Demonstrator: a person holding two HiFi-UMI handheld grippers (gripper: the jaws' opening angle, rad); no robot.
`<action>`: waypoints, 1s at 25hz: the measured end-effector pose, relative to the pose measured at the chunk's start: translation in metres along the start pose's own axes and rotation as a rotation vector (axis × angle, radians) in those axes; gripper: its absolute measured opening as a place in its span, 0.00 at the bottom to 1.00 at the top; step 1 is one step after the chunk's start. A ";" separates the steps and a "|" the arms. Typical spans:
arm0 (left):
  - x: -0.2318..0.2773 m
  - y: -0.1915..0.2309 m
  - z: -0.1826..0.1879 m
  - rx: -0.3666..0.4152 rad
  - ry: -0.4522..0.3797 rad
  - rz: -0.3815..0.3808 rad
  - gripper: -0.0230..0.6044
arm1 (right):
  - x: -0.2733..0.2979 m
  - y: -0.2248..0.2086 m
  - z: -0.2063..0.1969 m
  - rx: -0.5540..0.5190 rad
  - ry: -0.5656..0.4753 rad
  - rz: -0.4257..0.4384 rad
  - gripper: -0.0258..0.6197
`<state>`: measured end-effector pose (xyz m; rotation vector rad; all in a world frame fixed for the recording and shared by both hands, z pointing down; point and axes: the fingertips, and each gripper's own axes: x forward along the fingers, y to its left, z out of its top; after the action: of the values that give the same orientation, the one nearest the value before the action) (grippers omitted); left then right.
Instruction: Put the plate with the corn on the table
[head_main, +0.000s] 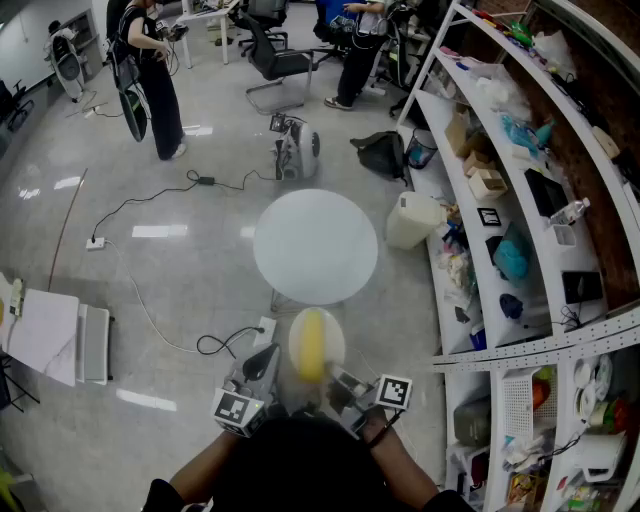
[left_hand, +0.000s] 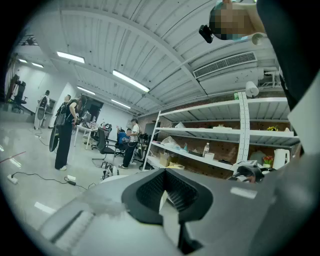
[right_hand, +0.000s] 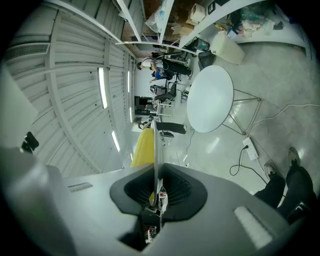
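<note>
Plate's up in the air, not on the counter yet

The right tool (right_hand: 156, 187) is clamped on the rim of the thin white round plate (head_main: 335, 338), with the smooth yellow corn cob (head_main: 311, 348) on it. It's over the glossy grey floor (head_main: 180, 290), near the round white counter (head_main: 315, 247). The left tool (left_hand: 165, 192) is closed on nothing.

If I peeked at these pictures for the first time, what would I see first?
You'd spot the bright yellow corn first. It lies on a white plate pinched at the rim by the right claw, right in front of the person. Next comes the round white table, standing alone on the shiny floor just ahead. Then you'd see the tall shelves stuffed with things along the right side.
</note>
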<state>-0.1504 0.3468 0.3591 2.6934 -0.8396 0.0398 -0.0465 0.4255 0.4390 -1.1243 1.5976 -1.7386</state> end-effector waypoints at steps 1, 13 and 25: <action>0.000 0.000 0.000 -0.001 0.000 -0.001 0.05 | 0.000 0.001 0.000 0.005 -0.003 0.000 0.11; 0.003 0.004 0.002 -0.010 -0.008 0.002 0.05 | 0.002 0.001 0.002 -0.003 -0.002 -0.006 0.11; -0.005 0.034 0.012 -0.021 -0.016 0.020 0.05 | 0.023 0.009 0.016 -0.018 -0.049 0.001 0.11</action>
<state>-0.1744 0.3195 0.3566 2.6691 -0.8667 0.0135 -0.0460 0.3966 0.4351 -1.1649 1.5871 -1.6865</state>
